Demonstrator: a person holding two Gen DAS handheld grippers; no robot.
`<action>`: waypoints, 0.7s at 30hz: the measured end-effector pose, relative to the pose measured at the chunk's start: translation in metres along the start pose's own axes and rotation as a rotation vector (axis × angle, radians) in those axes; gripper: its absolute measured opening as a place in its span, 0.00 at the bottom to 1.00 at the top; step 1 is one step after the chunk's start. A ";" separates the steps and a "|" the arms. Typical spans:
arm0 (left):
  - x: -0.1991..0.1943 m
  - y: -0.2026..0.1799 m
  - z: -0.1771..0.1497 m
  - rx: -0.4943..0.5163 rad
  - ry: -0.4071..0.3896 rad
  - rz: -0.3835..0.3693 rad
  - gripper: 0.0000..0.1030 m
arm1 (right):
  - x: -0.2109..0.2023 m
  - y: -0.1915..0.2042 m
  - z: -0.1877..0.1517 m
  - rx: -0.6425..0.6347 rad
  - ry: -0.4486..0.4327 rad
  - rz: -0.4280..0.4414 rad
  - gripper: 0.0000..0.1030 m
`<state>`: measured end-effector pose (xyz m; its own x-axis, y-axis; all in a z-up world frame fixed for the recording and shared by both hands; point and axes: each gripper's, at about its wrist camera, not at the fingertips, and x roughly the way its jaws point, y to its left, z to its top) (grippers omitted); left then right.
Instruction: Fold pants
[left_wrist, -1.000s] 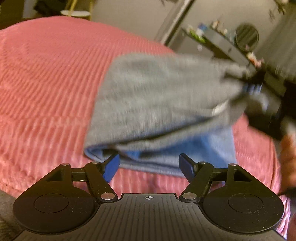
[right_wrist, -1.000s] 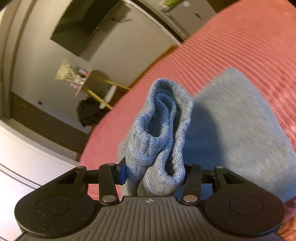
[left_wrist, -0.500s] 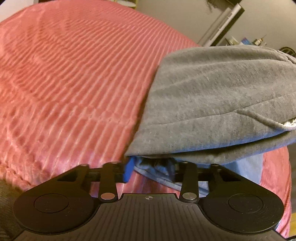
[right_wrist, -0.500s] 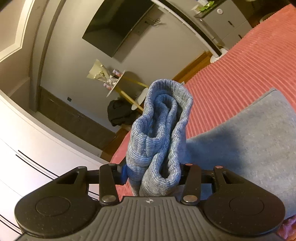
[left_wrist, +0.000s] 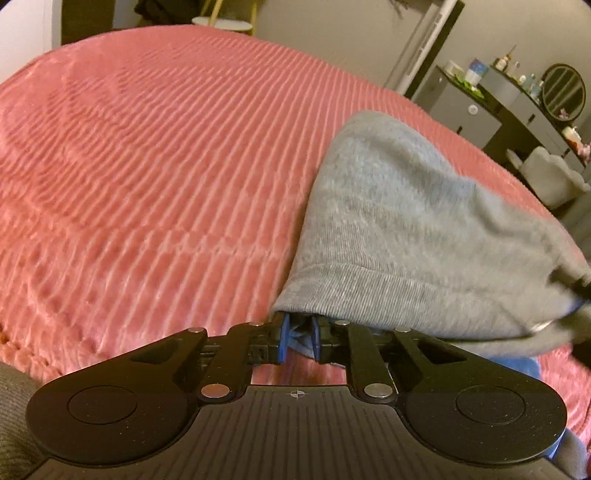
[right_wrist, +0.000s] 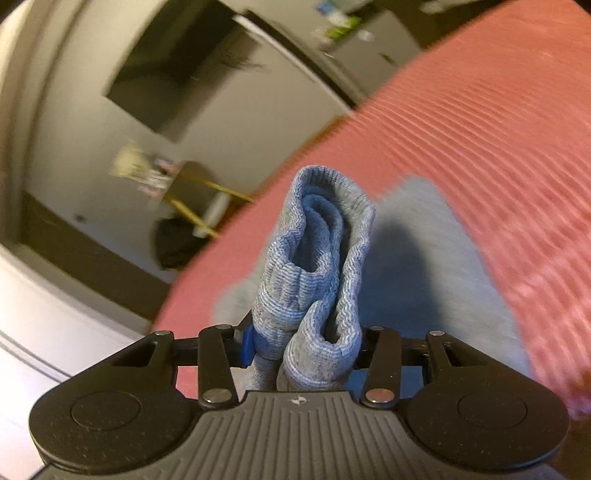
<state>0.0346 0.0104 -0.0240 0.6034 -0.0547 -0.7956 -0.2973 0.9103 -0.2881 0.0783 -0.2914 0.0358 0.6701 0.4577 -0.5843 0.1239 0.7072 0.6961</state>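
The grey pants (left_wrist: 413, 229) lie folded on the pink ribbed bedspread (left_wrist: 147, 166), draped over my fingers in the left wrist view. My left gripper (left_wrist: 298, 334) is shut on a thin lower edge of the pants under the hem. In the right wrist view my right gripper (right_wrist: 306, 343) is shut on a bunched ribbed waistband of the pants (right_wrist: 317, 266), which stands up between the fingers. The rest of the pants (right_wrist: 436, 280) spreads on the bed beyond it.
A dark dresser (left_wrist: 517, 107) with small items and a round mirror stands past the bed's far right. A side table (right_wrist: 199, 192) and a dark wall screen (right_wrist: 184, 62) sit off the bed's left edge. The bedspread (right_wrist: 498, 122) stretches wide to the left.
My left gripper has closed from open onto the pants' lower edge and the fold has shifted right. My right gripper still holds the waistband and has swung down toward the bed.
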 end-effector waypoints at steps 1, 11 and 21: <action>-0.001 0.002 -0.002 0.000 0.003 -0.003 0.16 | 0.005 -0.008 -0.003 0.016 0.016 -0.022 0.42; 0.004 -0.002 -0.003 0.015 0.024 -0.034 0.34 | 0.016 -0.034 -0.001 0.132 0.040 0.013 0.62; -0.001 0.001 -0.005 -0.001 0.003 -0.082 0.36 | 0.003 -0.044 0.002 0.201 0.001 0.152 0.43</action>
<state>0.0293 0.0096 -0.0261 0.6235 -0.1303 -0.7709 -0.2480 0.9021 -0.3531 0.0766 -0.3220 0.0044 0.6918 0.5508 -0.4670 0.1647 0.5093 0.8447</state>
